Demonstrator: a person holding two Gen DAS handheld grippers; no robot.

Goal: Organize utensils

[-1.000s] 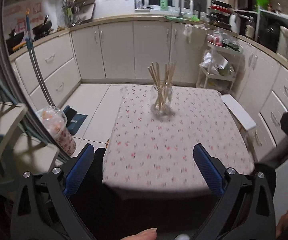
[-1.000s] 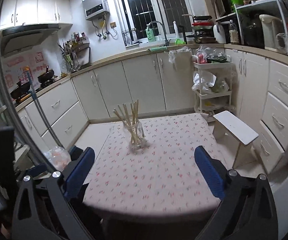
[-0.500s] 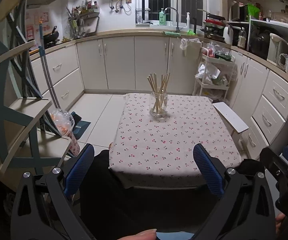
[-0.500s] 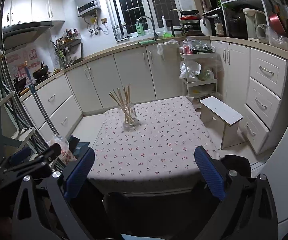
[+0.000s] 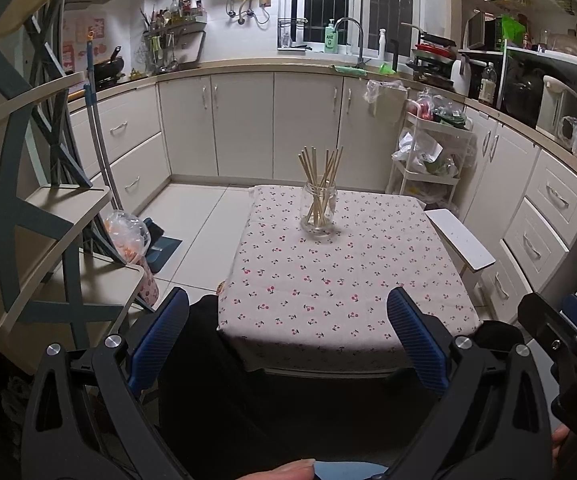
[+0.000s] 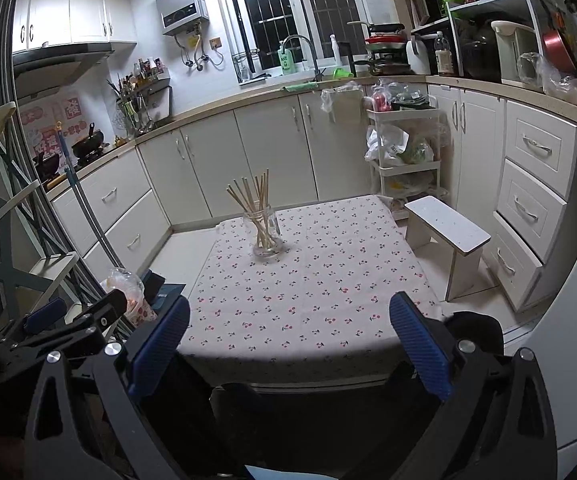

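White-tiled kitchen [image 5: 192, 220], cream cabinets [image 5: 244, 124], barred window [image 6: 288, 12].

chopsticks [image 5: 320, 184] in jar [image 5: 319, 212], jar on table [image 5: 368, 280]

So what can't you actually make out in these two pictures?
- Chopsticks in the jar: exact count, both views; they overlap and are small.
- Table legs: both views, hidden by the cloth and dark foreground.
- Bottle labels by the sink: too small.
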